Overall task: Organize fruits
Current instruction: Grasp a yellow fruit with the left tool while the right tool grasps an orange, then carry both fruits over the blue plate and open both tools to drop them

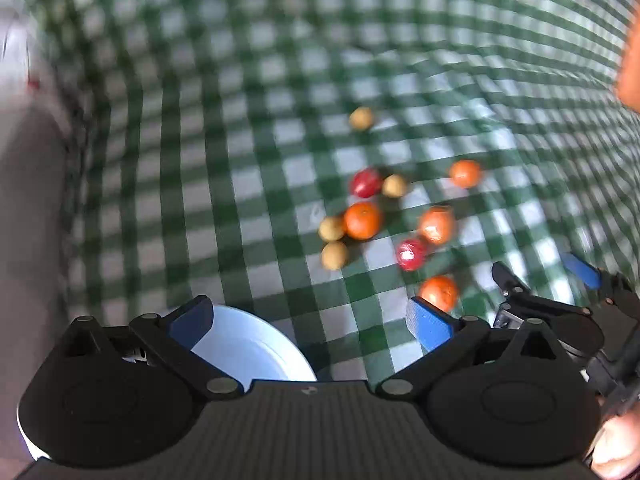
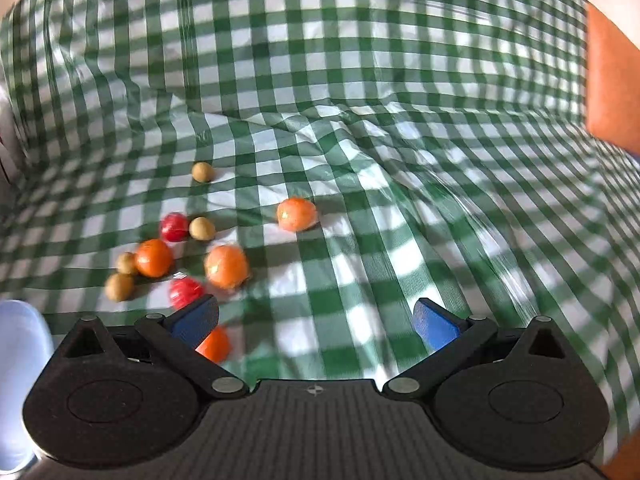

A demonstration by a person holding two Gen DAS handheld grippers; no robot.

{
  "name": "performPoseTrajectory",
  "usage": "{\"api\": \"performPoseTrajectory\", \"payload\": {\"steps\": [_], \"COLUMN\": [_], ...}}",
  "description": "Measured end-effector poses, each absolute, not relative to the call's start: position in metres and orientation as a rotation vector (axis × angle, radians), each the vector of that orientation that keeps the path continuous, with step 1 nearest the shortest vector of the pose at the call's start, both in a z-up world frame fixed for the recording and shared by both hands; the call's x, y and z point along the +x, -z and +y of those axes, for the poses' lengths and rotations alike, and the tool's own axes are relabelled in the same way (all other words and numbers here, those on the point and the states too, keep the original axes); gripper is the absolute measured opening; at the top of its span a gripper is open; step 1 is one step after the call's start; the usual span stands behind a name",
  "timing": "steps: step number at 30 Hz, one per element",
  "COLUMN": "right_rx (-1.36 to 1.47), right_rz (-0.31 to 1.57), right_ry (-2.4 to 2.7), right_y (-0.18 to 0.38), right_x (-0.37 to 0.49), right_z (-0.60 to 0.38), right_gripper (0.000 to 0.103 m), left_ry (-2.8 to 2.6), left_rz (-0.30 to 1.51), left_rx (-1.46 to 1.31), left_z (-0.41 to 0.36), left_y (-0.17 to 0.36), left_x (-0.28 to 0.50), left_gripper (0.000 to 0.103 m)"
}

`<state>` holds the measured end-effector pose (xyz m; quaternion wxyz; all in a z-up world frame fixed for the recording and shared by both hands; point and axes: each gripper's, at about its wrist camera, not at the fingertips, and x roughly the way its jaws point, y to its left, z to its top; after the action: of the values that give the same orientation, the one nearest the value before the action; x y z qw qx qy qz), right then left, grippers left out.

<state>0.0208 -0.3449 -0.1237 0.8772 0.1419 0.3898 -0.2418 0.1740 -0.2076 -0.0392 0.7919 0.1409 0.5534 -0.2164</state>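
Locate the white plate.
The white plate sits on the checked tablecloth directly under the open left gripper, at the bottom left of its view. In the right wrist view it shows at the lower left edge, left of the fruit.

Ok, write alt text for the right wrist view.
Small fruits, orange, red and tan, lie scattered on a green-and-white checked tablecloth, left of centre. The open right gripper hovers empty in the foreground, with a white plate at the left edge.
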Motion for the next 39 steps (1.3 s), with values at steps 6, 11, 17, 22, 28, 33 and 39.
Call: {"api": "performPoseTrajectory", "payload": {"steps": [6,11,17,22,28,33,39], "right_rx": [0.284,0.244,0.251,0.224,0.112,0.175,0.166], "right_rz": [0.887,0.923,0.956,0.915,0.874,0.856,0.777], "right_ry": [0.420,0.395,0.317,0.228,0.104,0.202,0.285], "right_y": [0.157,0.179,0.193,0.188,0.180,0.163,0.114], "right_x": [0.064,0.095,0.116,0.125,0.134,0.122,0.070], "right_z": [-0.367,-0.370,-0.371,-0.364,-0.341,-0.346,-0.341], "right_gripper": [0.102,0.102,0.102,0.101,0.040,0.040,0.040], "left_ry": [0.487,0.507,0.569,0.596,0.666,0.665,0.682], "left_rz": [1.264,1.244,1.243,1.231,1.178,1.155,1.128], "left_rx": [0.252,0.380,0.363,0.337,0.269,0.192,0.012], "left_z": [-0.226,-0.248,-0.249,-0.248,-0.242,-0.231,-0.193], "left_y": [0.099,0.133,0.154,0.153,0.140,0.117,0.072], "left_x": [0.209,0.223,0.234,0.232,0.220,0.205,0.174], "left_gripper": [0.102,0.101,0.078,0.047,0.027,0.027,0.027]}}
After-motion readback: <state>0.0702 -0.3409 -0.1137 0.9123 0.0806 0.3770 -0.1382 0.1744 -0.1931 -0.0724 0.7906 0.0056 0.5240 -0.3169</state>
